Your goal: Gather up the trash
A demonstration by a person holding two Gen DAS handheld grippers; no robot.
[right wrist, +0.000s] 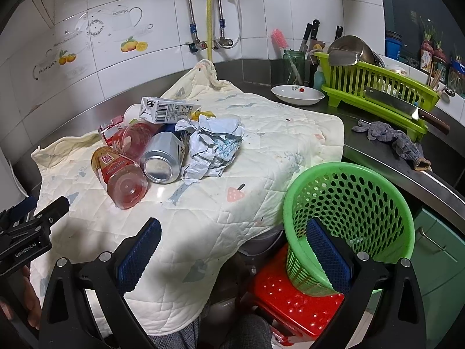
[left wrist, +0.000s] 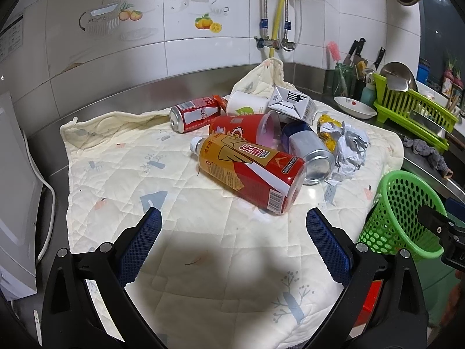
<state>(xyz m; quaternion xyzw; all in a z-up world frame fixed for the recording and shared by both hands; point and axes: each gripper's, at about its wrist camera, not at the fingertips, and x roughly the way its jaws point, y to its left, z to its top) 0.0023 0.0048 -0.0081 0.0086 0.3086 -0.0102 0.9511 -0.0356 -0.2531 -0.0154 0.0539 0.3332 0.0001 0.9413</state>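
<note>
A heap of trash lies on a quilted cloth spread over the tabletop, toward its far side. Nearest in the heap is a plastic bottle with an orange-and-red label, on its side, cap pointing far-left. Touching its right flank is a silver can, also on its side, base toward the camera. Behind the bottle lies a red plastic cup, mouth to the right; farther left, a red soda can; behind these, a white paper cup and a crushed white carton. Crumpled paper sits just right of the silver can, with a yellow wrapper beside it. A green perforated basket stands on a red stool off the near-right corner of the cloth, below tabletop level. The left claw hovers above bare cloth near the bottle, fingers spread wide, holding nothing. The right claw is likewise wide and empty, its right finger overlapping the basket in view. A dish rack and a white dish stand far right.
</note>
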